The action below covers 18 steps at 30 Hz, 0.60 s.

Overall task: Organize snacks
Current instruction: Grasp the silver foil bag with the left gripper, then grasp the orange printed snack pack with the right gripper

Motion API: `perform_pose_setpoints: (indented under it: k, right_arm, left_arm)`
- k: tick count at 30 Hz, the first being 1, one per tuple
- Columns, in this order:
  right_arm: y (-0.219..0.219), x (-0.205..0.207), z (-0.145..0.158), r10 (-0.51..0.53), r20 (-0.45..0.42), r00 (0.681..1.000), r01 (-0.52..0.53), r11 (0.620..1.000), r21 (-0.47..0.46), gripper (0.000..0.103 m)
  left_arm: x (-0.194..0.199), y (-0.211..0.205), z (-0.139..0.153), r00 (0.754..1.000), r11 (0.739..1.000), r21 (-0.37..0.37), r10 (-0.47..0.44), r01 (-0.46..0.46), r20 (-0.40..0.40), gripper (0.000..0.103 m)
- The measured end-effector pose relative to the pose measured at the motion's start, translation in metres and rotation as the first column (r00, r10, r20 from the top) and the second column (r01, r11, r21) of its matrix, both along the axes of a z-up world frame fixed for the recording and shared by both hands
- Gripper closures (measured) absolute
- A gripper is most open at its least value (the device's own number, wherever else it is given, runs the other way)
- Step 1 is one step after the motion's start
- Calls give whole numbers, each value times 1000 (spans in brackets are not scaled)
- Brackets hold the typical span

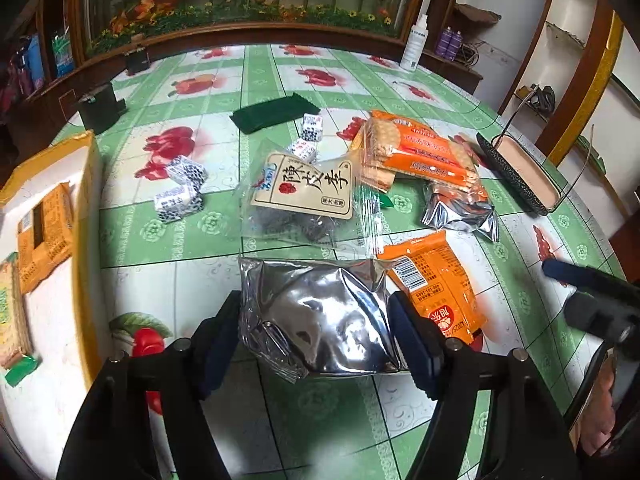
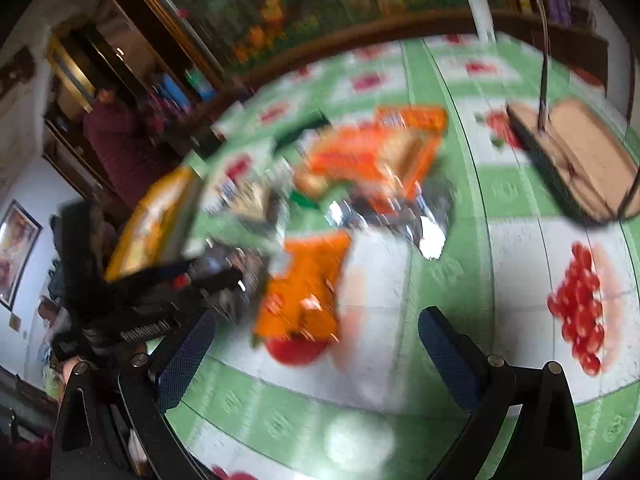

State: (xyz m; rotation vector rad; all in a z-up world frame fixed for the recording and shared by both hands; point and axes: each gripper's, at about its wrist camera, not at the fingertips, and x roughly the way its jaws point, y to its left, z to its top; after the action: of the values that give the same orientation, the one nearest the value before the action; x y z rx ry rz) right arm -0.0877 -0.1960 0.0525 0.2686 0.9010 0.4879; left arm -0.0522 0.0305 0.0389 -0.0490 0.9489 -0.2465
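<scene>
So far only a few packets lie in the yellow-rimmed box [image 1: 86, 200]; most snacks remain loose on the table [image 1: 160, 256]. My left gripper [image 1: 320, 340] brackets the silver packet [image 1: 316, 316], apparently gripping; my right gripper [image 2: 316, 344] hangs wide, empty.

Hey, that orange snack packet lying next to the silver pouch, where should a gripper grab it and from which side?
Grip the orange packet across its narrow width near the far sealed end, coming from above on its open right side. It lies flat on the tablecloth, its near end sits behind the left gripper, which straddles the silver pouch, so the left side is crowded. The right gripper looks open and empty.
</scene>
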Motion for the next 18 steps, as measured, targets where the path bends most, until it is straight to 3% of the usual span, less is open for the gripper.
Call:
perform_pose_setpoints:
  k: [6, 10, 13, 15, 18]
  right_arm:
    - [0, -10, 15, -95, 149, 984, 82, 993, 89, 0]
    - [-1, -6, 15, -117, 131, 984, 92, 979, 184, 0]
    - [1, -2, 13, -71, 84, 994, 45, 958, 283, 0]
    - [6, 0, 14, -50, 61, 997, 32, 964, 265, 0]
    - [20, 3, 17, -36, 69, 997, 29, 995, 99, 0]
  left_arm:
    - [-9, 0, 10, 998, 1000, 27, 2, -4, 59, 31]
    - [-13, 0, 12, 997, 999, 35, 1, -3, 79, 31]
    - [-16, 1, 14, 996, 999, 37, 3, -7, 89, 31]
    - [-16, 4, 16, 995, 999, 37, 7, -10, 97, 31]
    - [-19, 8, 19, 994, 999, 35, 12, -16, 111, 31]
